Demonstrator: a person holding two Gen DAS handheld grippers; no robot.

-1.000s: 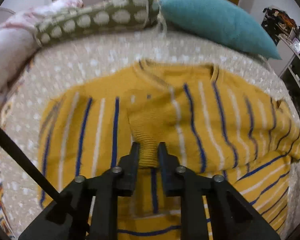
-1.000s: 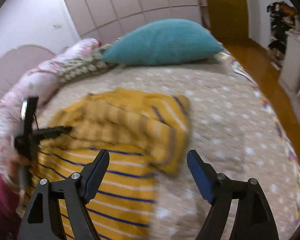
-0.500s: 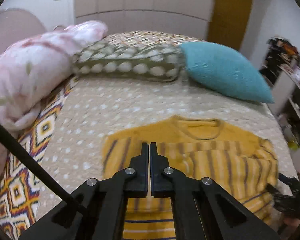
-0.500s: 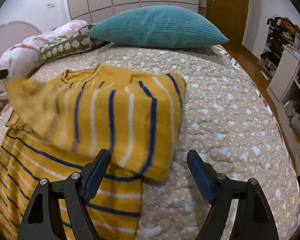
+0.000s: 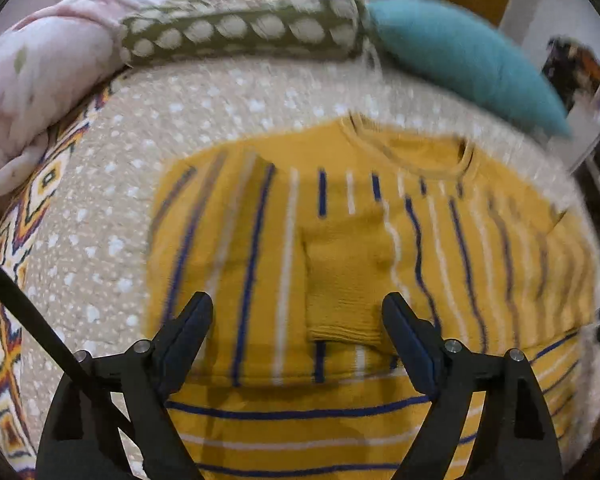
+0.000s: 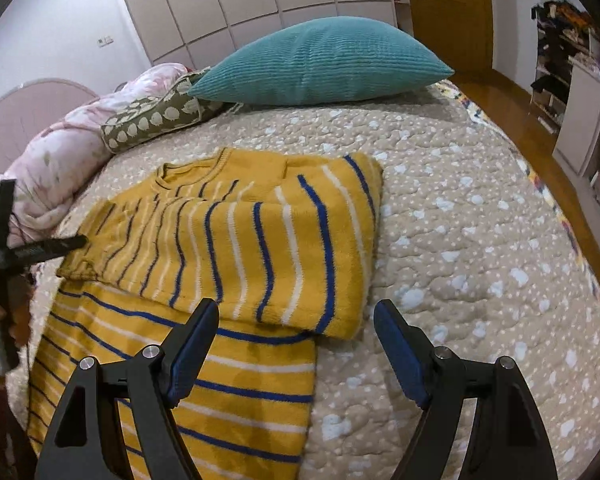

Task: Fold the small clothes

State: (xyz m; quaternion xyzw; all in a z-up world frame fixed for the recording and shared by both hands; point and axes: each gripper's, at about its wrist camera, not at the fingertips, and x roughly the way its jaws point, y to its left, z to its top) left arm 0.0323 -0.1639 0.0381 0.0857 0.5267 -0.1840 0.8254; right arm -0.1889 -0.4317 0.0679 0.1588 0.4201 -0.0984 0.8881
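Your left gripper (image 5: 298,322) is spread wide with nothing between its fingers, hovering over the yellow striped sweater (image 5: 364,248). The ribbed cuff (image 5: 346,330) of one folded-in sleeve lies right in the gap between the fingers, but neither finger is on it as far as you can tell. That whole view is smeared with blur, so the stripes and the neckline edges come out soft, and the sweater's bottom is cut off behind the gripper body.

Your right gripper (image 6: 296,338) is wide apart too and holding nothing, parked above the sweater's right edge, where the folded sleeve (image 6: 268,248) lies across the body. Its left finger covers part of the lower stripes, and the hem runs out of frame at the bottom left.

The sweater sits flat on the beige dotted quilt (image 6: 460,240), neck pointing toward the teal cushion (image 6: 324,64) and the green spotted pillow (image 6: 156,124). The pink floral duvet (image 6: 60,160) is bunched up at the left. At the far left of the right wrist view you get a piece of the other gripper, mostly cropped, so it's hard to make out anything about it there.
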